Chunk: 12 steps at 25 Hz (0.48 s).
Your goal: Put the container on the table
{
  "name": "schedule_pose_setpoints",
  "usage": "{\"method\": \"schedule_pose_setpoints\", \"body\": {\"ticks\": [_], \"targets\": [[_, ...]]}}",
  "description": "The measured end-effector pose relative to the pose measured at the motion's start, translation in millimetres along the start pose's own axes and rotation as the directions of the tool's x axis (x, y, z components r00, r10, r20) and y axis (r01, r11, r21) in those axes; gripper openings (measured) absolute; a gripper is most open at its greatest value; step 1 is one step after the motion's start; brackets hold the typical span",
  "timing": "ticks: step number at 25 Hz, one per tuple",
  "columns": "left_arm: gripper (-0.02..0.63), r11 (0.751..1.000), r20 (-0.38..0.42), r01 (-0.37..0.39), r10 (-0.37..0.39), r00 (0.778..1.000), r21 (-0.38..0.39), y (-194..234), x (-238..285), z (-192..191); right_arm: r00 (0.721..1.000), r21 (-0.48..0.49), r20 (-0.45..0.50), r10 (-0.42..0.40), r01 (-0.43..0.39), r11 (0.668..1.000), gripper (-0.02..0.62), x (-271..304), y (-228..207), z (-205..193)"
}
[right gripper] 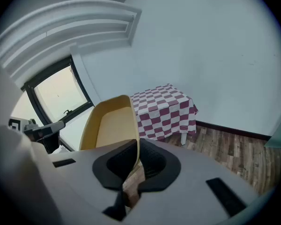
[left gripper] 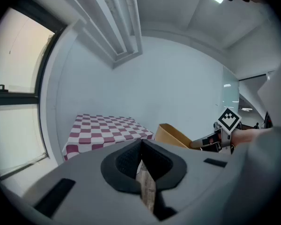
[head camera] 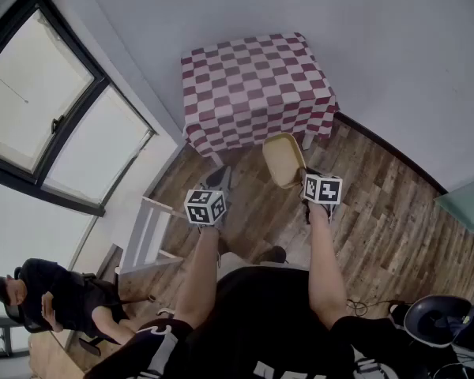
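Note:
A tan, shallow plastic container (head camera: 284, 159) hangs in the air over the wooden floor, just in front of the red-and-white checked table (head camera: 253, 85). My right gripper (head camera: 306, 181) is shut on its rim; in the right gripper view the container's (right gripper: 110, 125) thin edge is pinched between the dark pads (right gripper: 152, 162), with the table (right gripper: 164, 109) beyond. My left gripper (head camera: 215, 184) is held to the left of the container, apart from it, shut with nothing in it. The left gripper view shows its pads (left gripper: 129, 161) pressed together, and the container (left gripper: 173, 136) off to the right.
The table stands against a pale wall in a corner. Big windows (head camera: 39, 101) run along the left. A white stepped frame (head camera: 146, 231) sits on the floor at my left. A person (head camera: 55, 298) sits at lower left, and a dark chair base (head camera: 438, 318) is at lower right.

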<state>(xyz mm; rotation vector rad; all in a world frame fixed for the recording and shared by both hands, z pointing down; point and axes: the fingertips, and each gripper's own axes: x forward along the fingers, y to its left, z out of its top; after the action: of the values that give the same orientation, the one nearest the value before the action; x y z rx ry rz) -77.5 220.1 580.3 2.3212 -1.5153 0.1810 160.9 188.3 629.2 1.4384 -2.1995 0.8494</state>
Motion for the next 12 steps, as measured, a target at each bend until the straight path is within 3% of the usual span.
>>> {"method": "schedule_pose_setpoints", "body": {"ticks": [12], "targets": [[0.026,1.0,0.0,0.004,-0.004,1.0,0.02,-40.6,7.9,1.1,1.0,-0.002,-0.004,0.02,-0.02,1.0,0.034,-19.2,-23.9,0.6]]}}
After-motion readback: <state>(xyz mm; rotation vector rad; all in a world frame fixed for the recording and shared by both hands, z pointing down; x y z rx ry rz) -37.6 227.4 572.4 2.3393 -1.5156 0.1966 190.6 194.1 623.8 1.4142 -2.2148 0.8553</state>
